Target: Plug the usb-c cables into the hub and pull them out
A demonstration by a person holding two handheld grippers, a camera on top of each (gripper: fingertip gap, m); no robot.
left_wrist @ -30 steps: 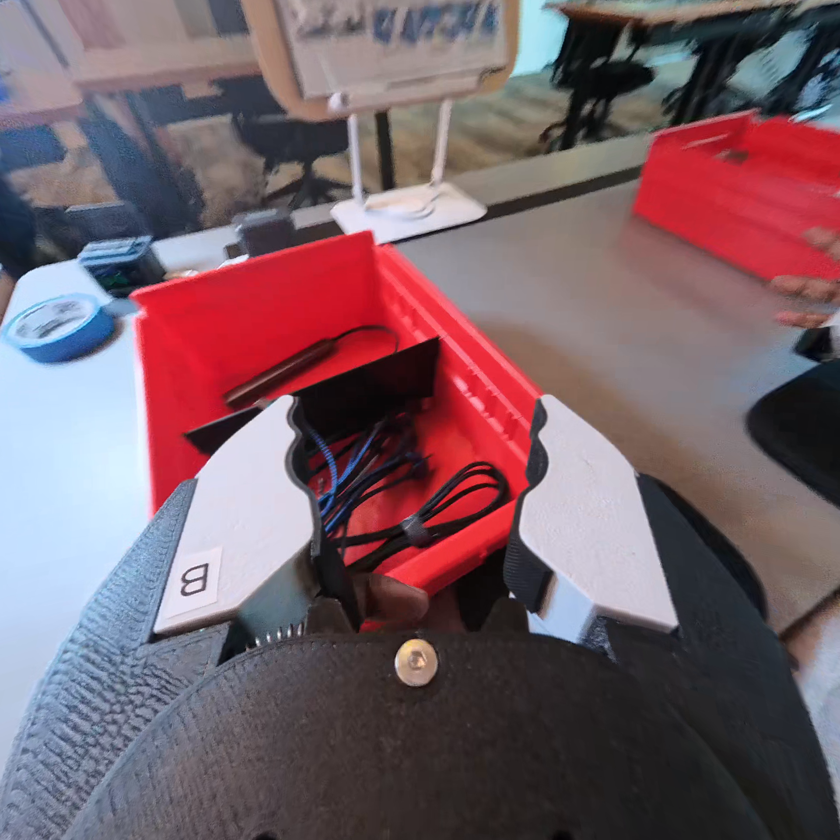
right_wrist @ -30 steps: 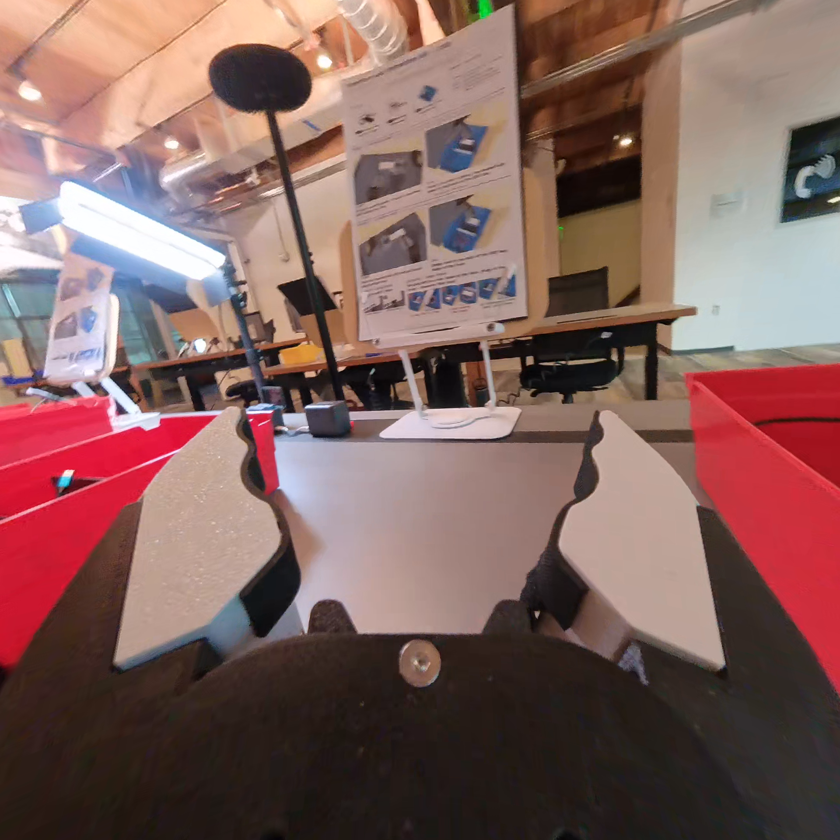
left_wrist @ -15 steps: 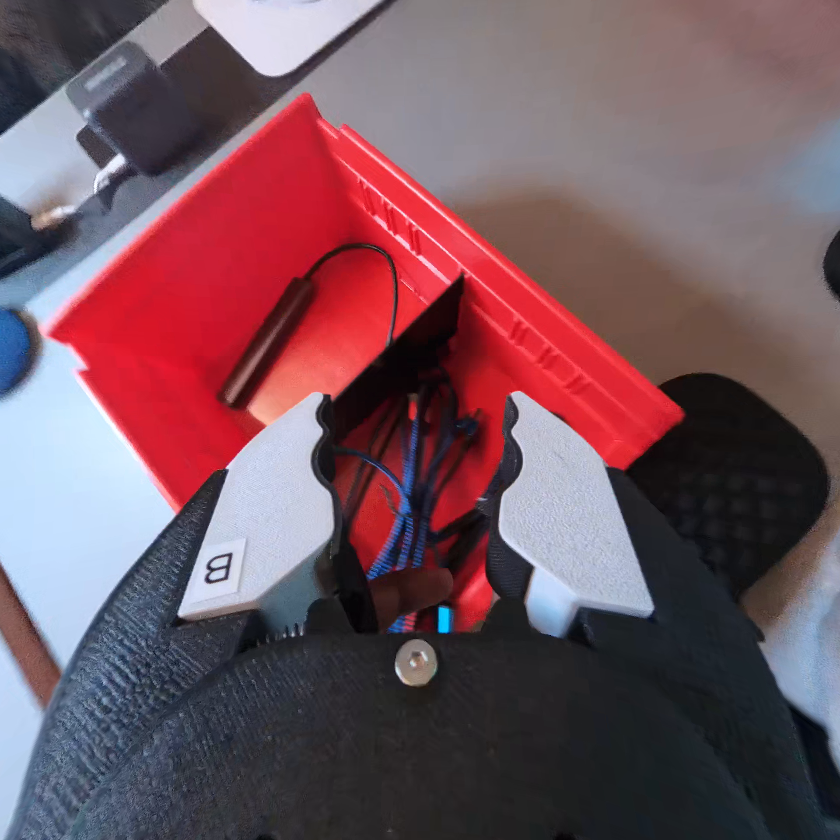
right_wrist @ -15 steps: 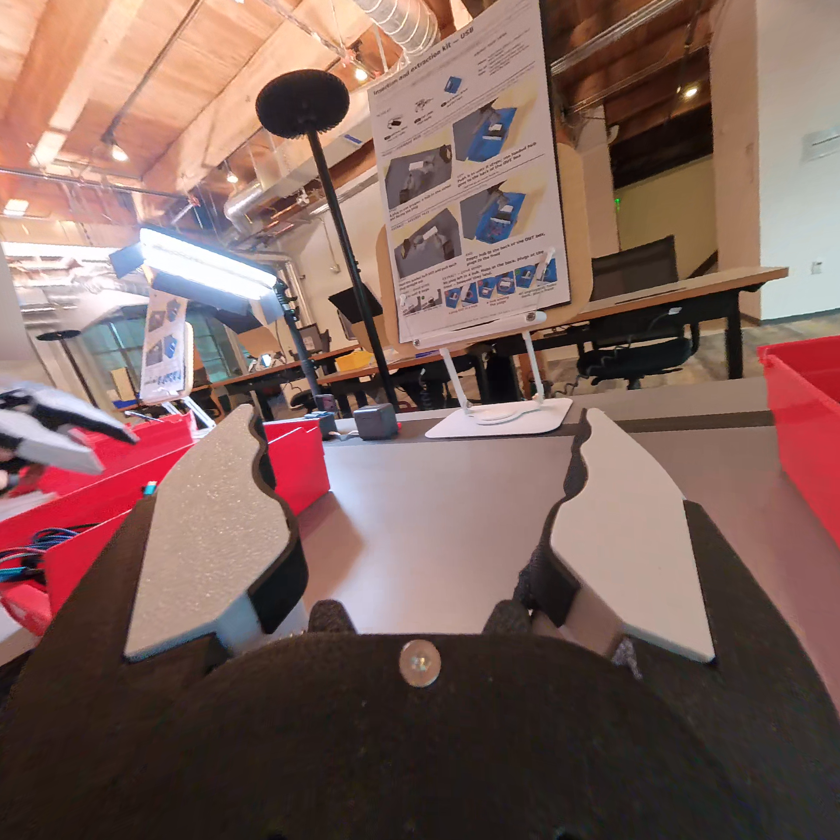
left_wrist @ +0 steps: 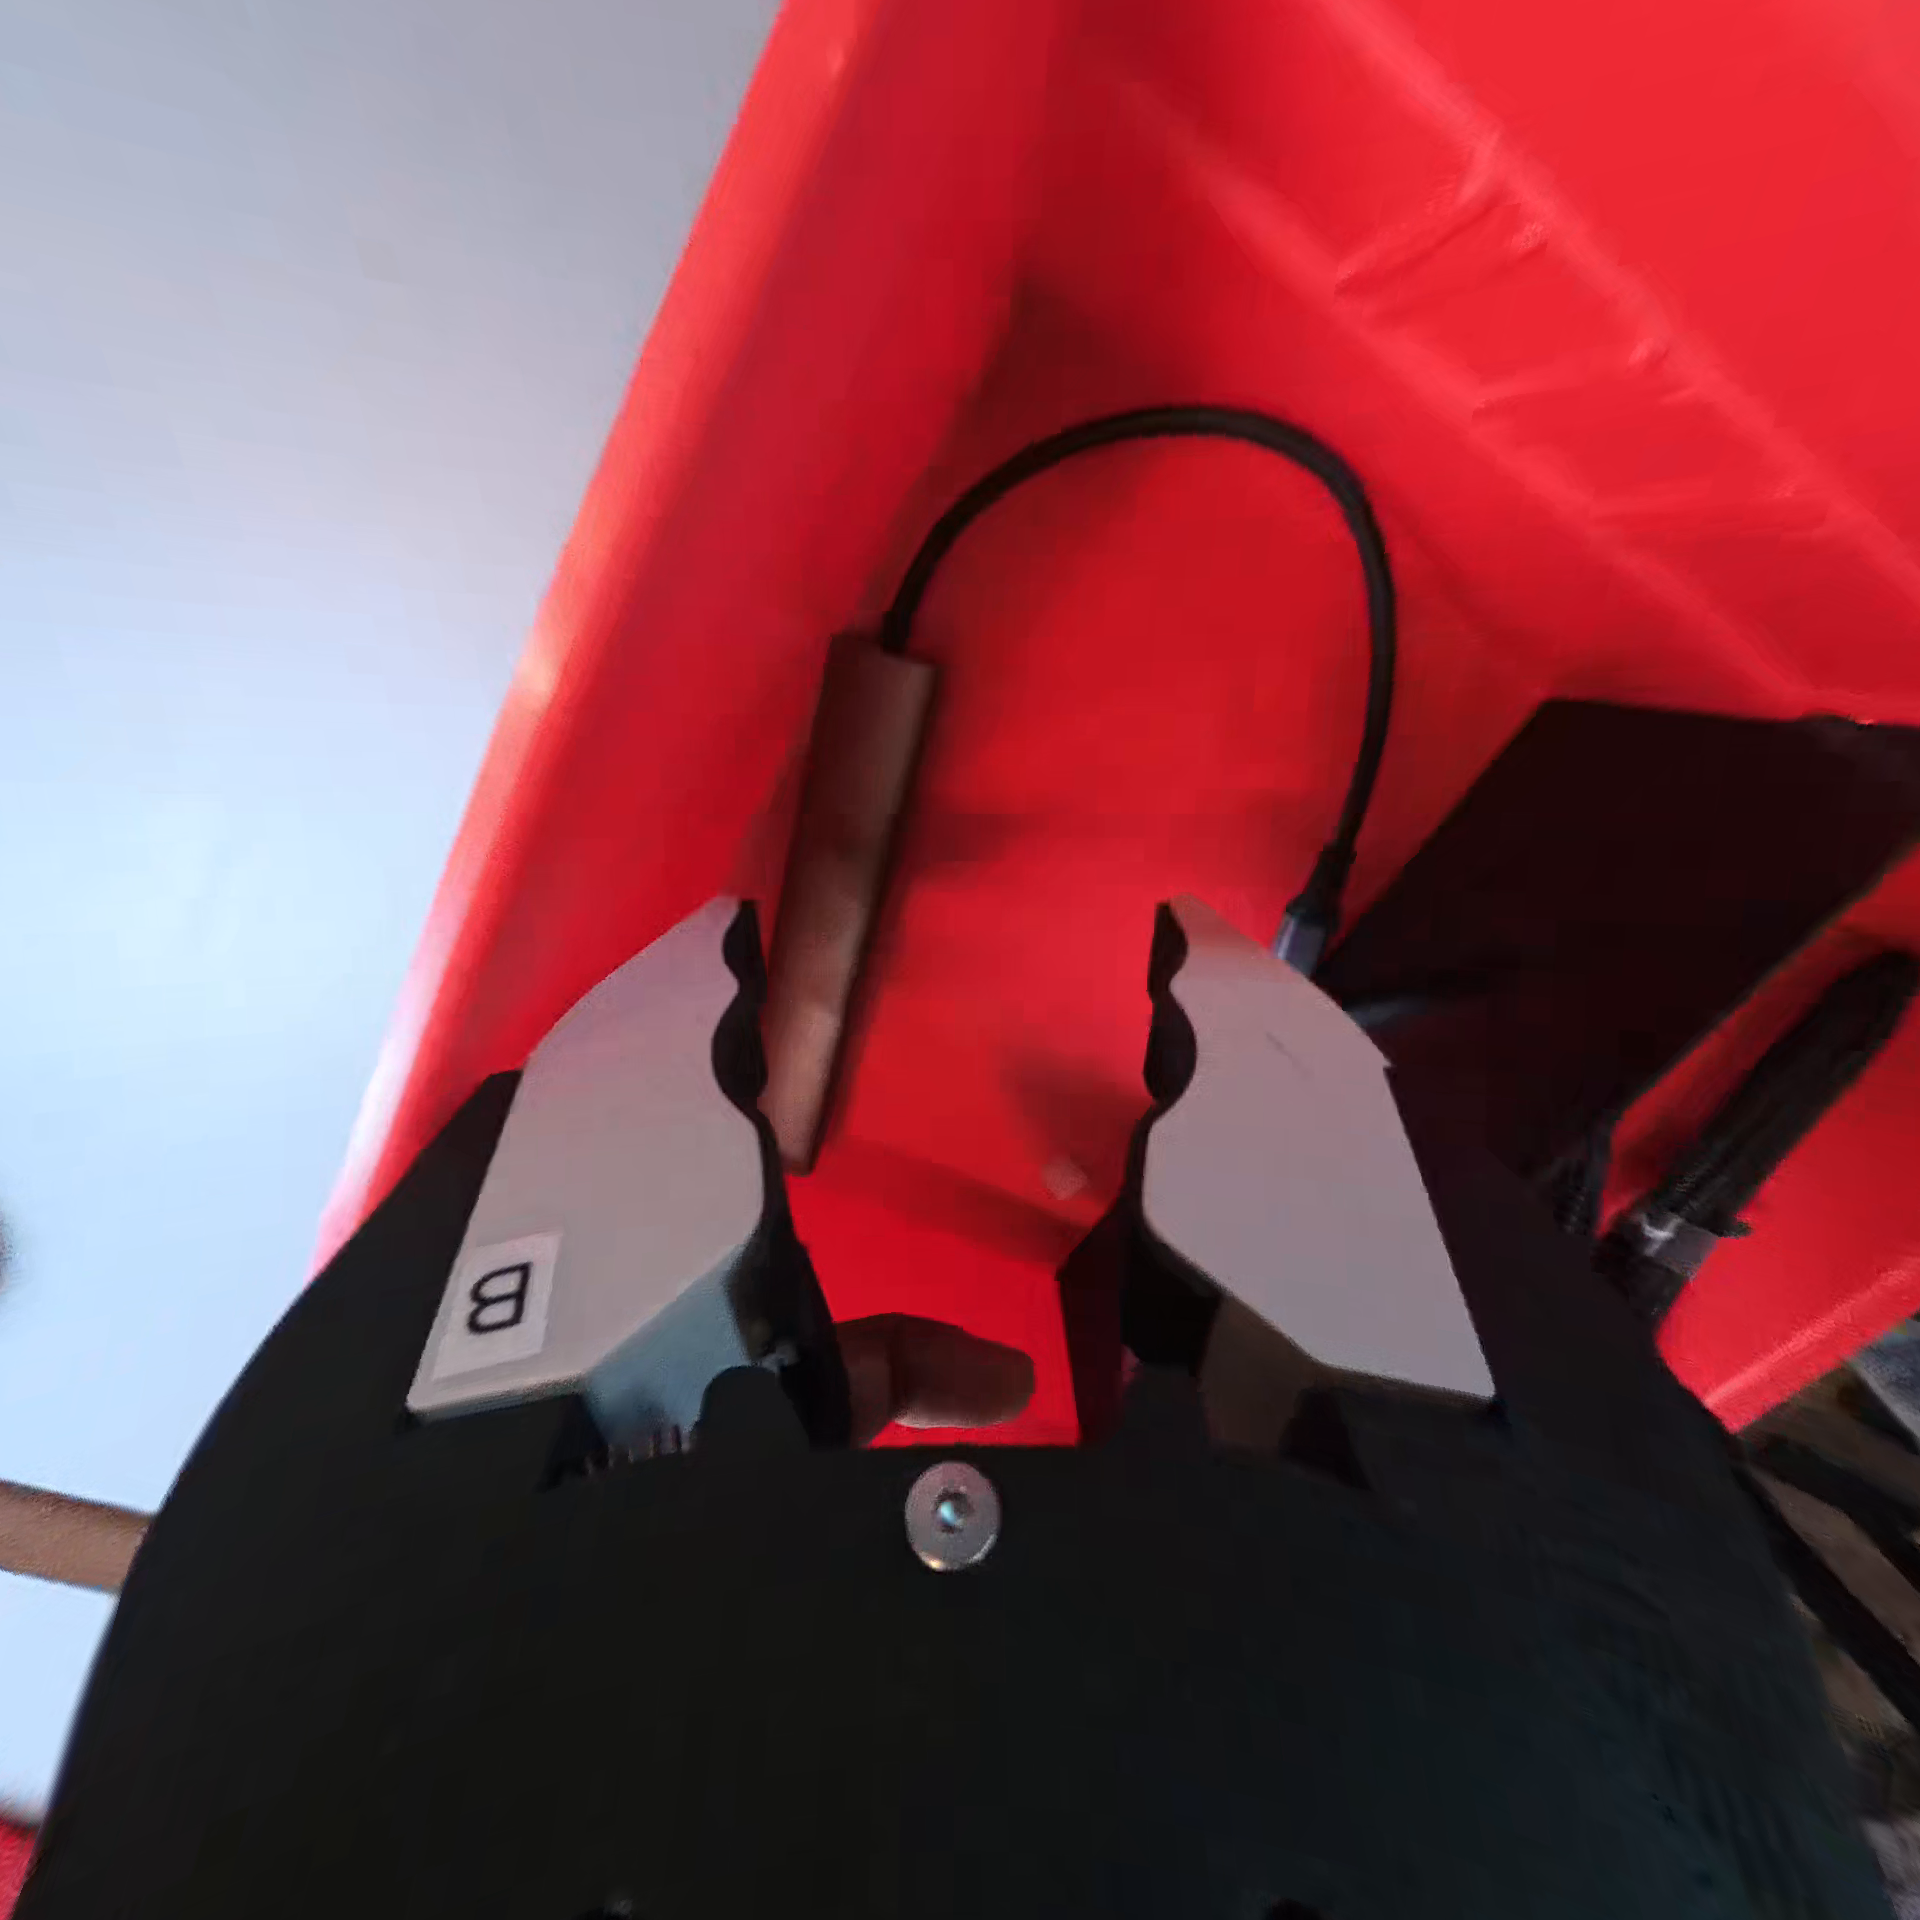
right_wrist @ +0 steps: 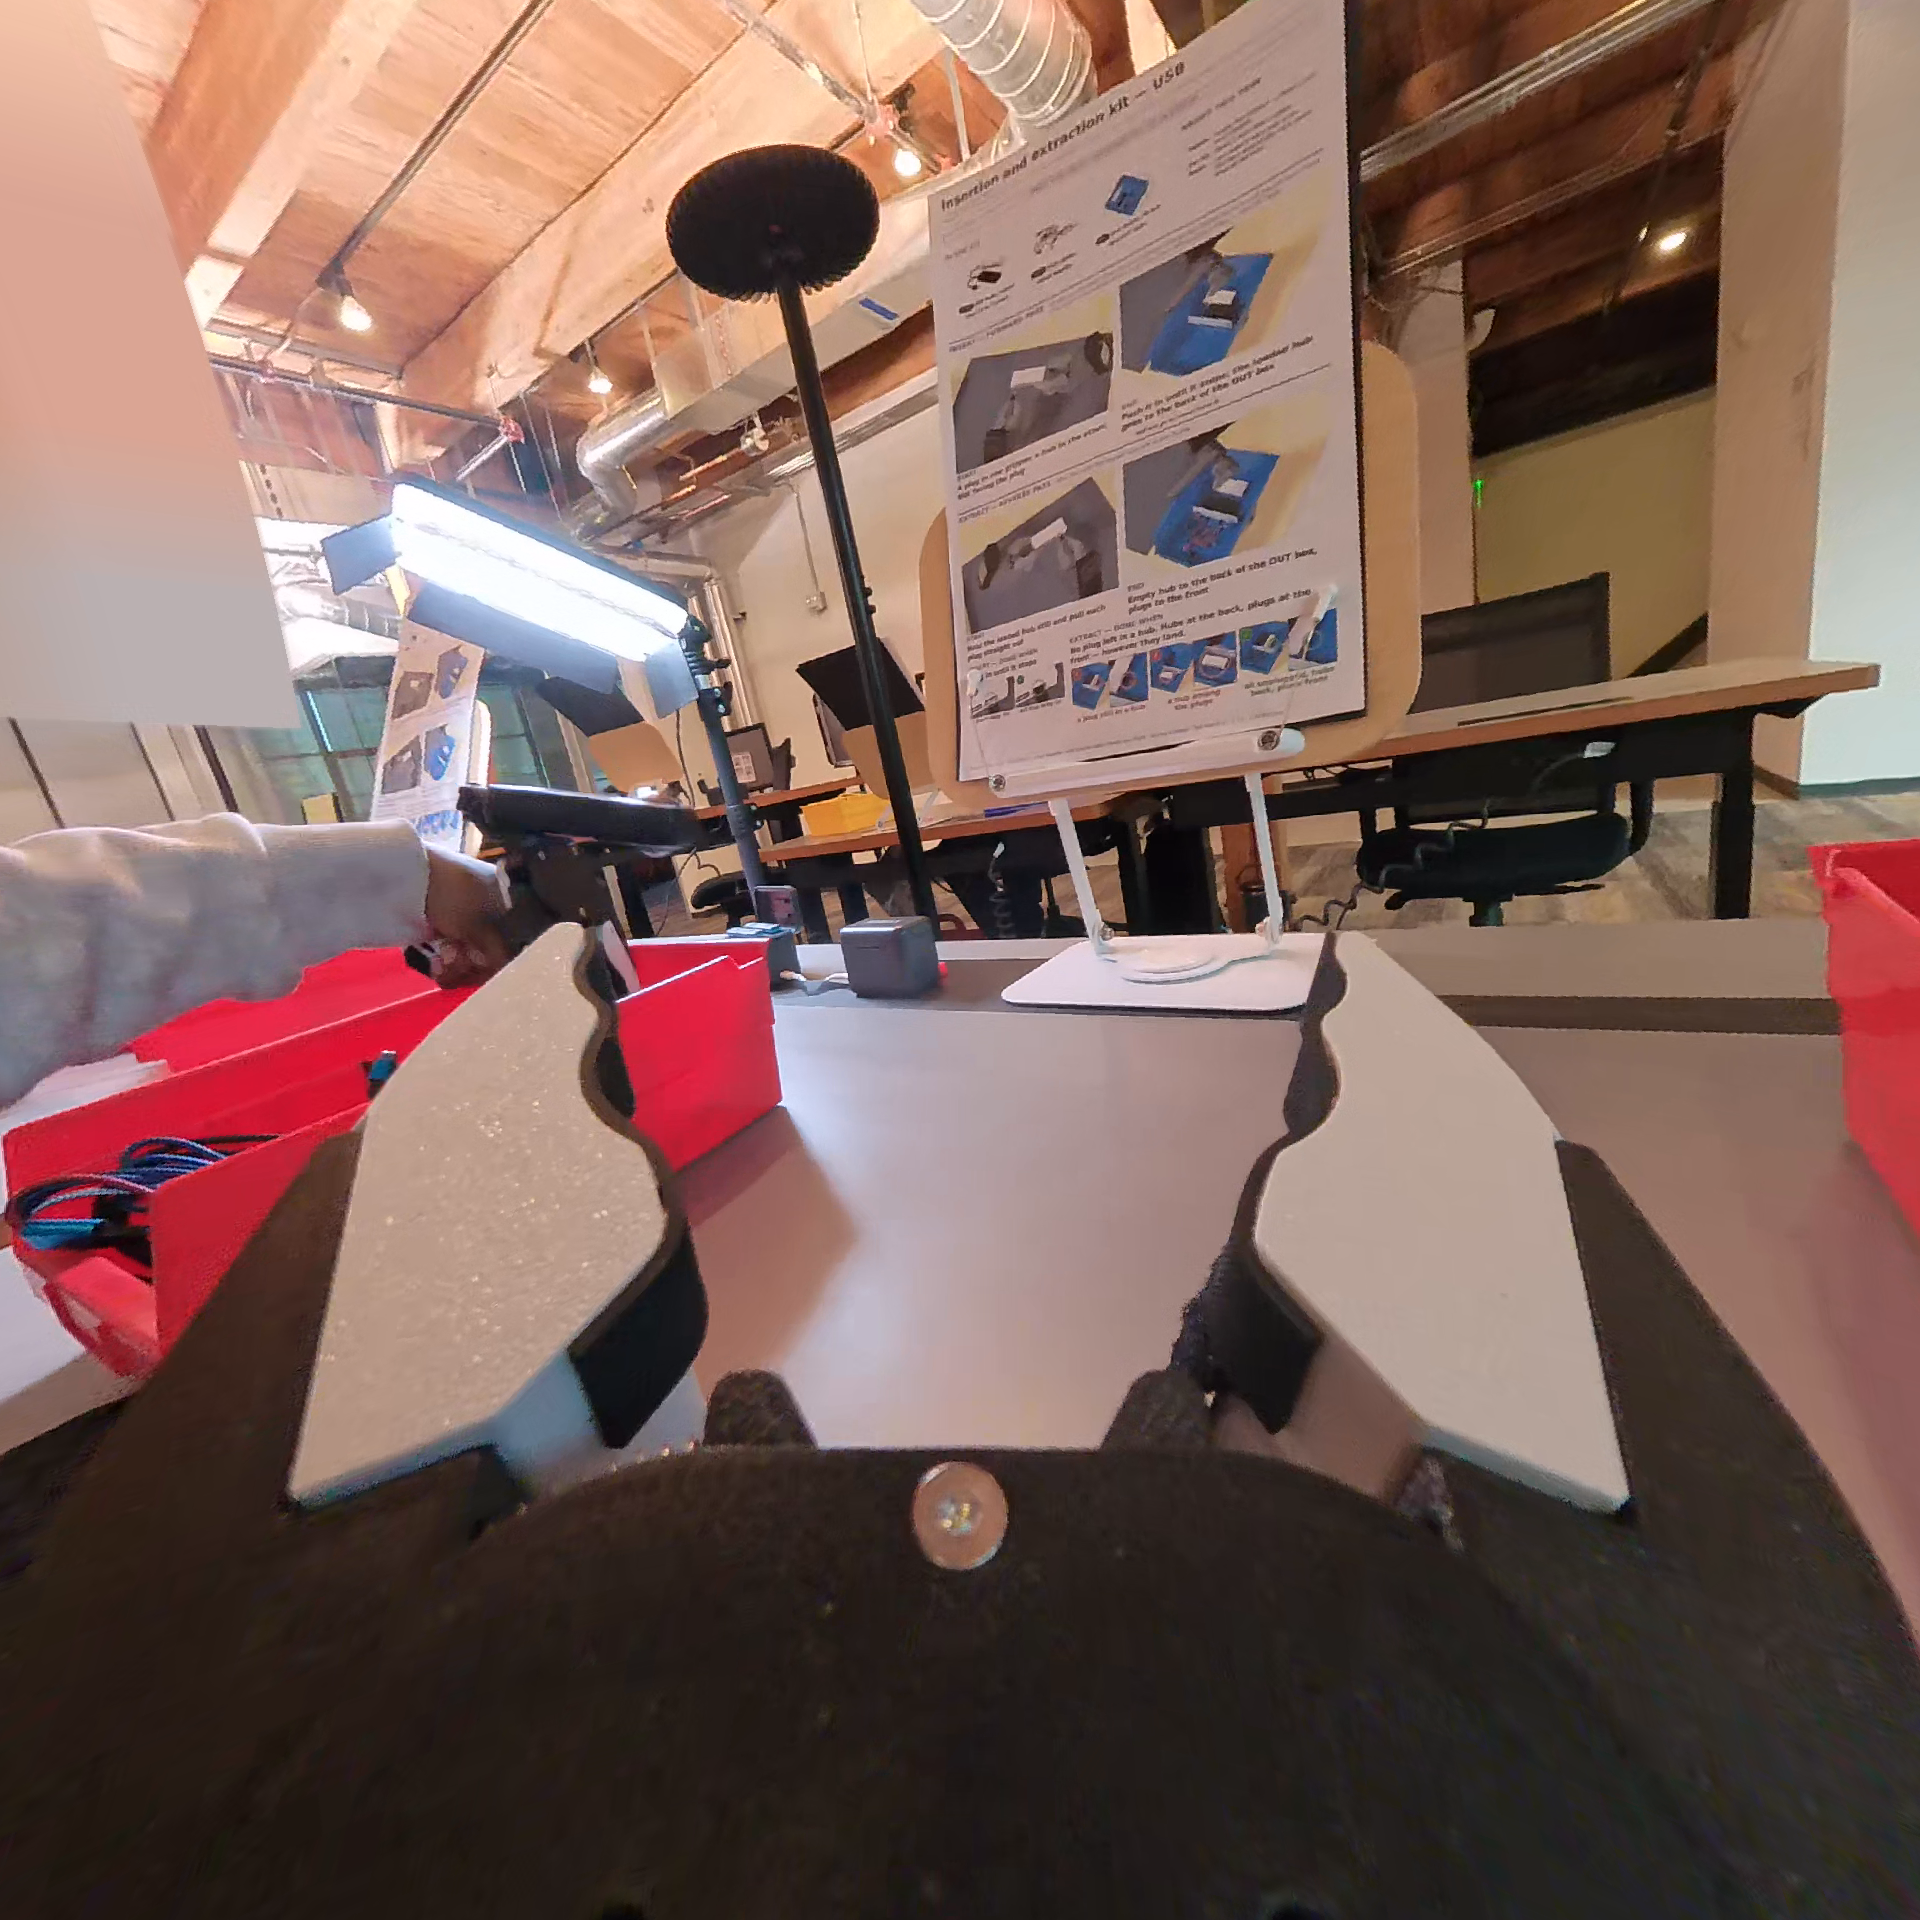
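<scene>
Since half a second ago my left gripper has dropped from above the cable side of the red bin into its rear compartment, and the hub now lies right ahead of me. Left wrist view: my fingers stand well apart with nothing between them but red floor; the left fingertip sits just beside the hub's near end, though I cannot tell whether it touches. From the hub's far end its black cable loops over to a plug beside my right finger, near the black divider. Beyond the divider a bundled black cable shows. Right wrist view: my right gripper hovers over the grey table, fingers wide apart and holding nothing. Off to the left I see blue cables in the bin's front, a sleeve reaching over it, and an instruction sheet on its stand ahead.
</scene>
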